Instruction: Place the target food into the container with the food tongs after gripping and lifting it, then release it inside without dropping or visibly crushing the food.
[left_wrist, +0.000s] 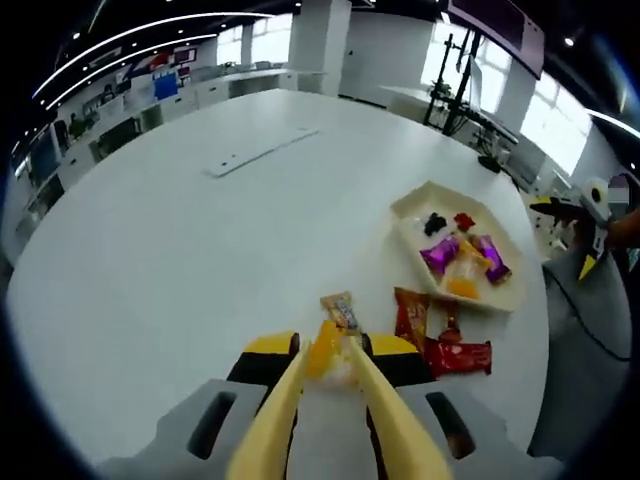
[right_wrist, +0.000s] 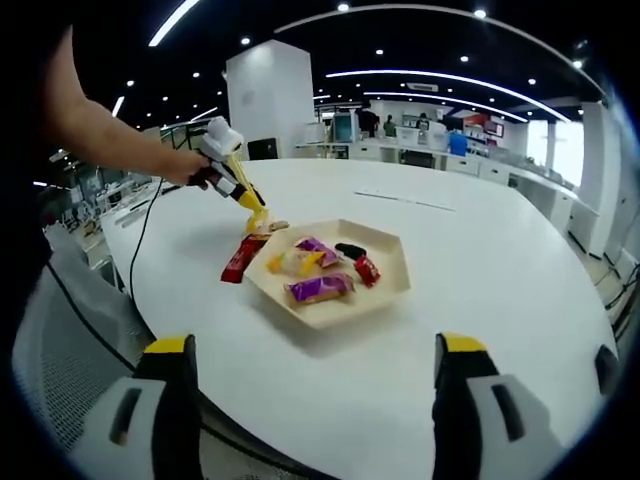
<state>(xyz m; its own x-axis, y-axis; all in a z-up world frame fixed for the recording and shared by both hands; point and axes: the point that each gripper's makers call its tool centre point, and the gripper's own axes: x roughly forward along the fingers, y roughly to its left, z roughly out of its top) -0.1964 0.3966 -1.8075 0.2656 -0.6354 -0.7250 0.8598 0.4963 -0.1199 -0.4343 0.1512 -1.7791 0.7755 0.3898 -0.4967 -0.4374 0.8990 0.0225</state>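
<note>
While yellow tongs (left_wrist: 335, 400) in the left gripper (left_wrist: 330, 375) pinch an orange sweet (left_wrist: 325, 352) just above the table (left_wrist: 180, 260) | step: lift, judged; next: carry to the tray (right_wrist: 385, 290), release gently | right gripper (right_wrist: 310, 370) jaws wide apart, idle | tong tips blurred, grip firmness unclear.
</note>
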